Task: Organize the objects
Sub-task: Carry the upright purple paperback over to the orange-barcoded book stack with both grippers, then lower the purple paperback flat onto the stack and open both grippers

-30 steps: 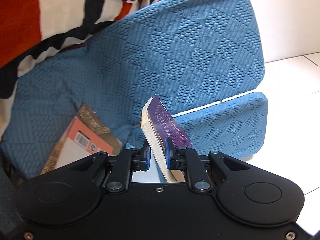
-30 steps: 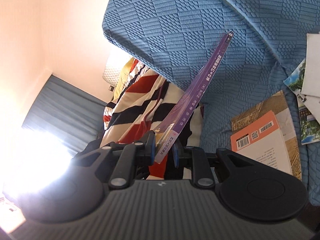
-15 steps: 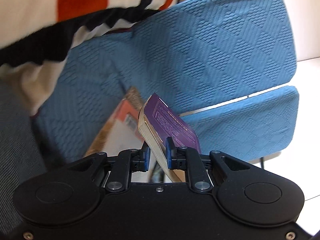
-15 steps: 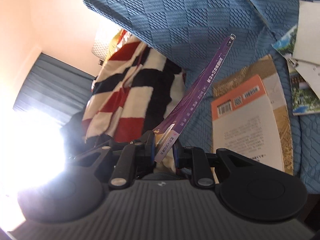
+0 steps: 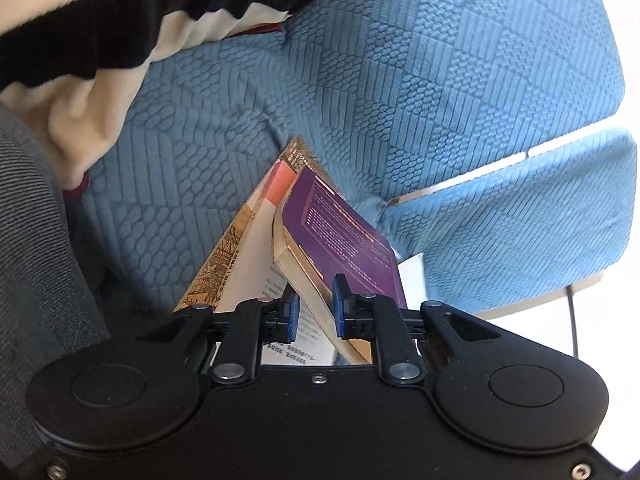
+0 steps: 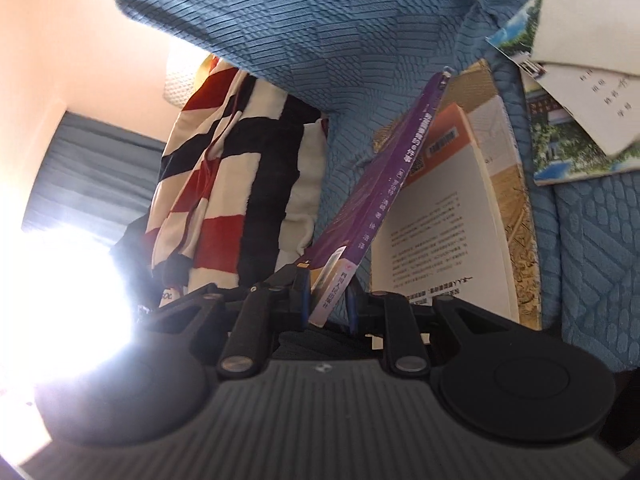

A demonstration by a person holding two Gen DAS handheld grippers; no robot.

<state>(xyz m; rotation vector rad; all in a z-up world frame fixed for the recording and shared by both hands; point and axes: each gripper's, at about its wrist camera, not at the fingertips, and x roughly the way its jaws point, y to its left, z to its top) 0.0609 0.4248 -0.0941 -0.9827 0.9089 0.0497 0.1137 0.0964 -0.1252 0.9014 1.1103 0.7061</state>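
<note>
Two grippers share one purple book. The left gripper [image 5: 316,312] has its blue pads on either side of the book's near edge, one against the purple cover, the other on the cream page block side; the jaws are narrow and clamped on it. The right gripper [image 6: 328,300] grips the same purple book [image 6: 384,184] at its spine end, jaws close together around the lower corner, printed spine facing the camera.

Item 1: purple book [image 5: 344,240], a paperback, held tilted, far end raised toward the blue cushions, directly above the orange-and-white book.

Item 2: orange-and-white book [image 6: 444,216], lying flat on the blue seat, back cover up with barcode and printed text, an ochre patterned border along its edges. In the left wrist view it [image 5: 256,256] shows to the left of and beneath the purple book.

Item 3: booklet with a landscape photo [image 6: 560,140], on the seat to the right of the orange-and-white book, far side.

Item 4: white sheets of paper [image 6: 592,80] with some printed characters, overlapping the booklet's far part.

Item 5: blue textured sofa [image 5: 400,80], back and seat cushions behind and under the books.

Item 6: striped blanket [image 6: 224,168], red, black and cream, heaped at the left of the sofa.

Item 7: dark curtain [image 6: 92,168], far left, beside a bright glare.
</note>
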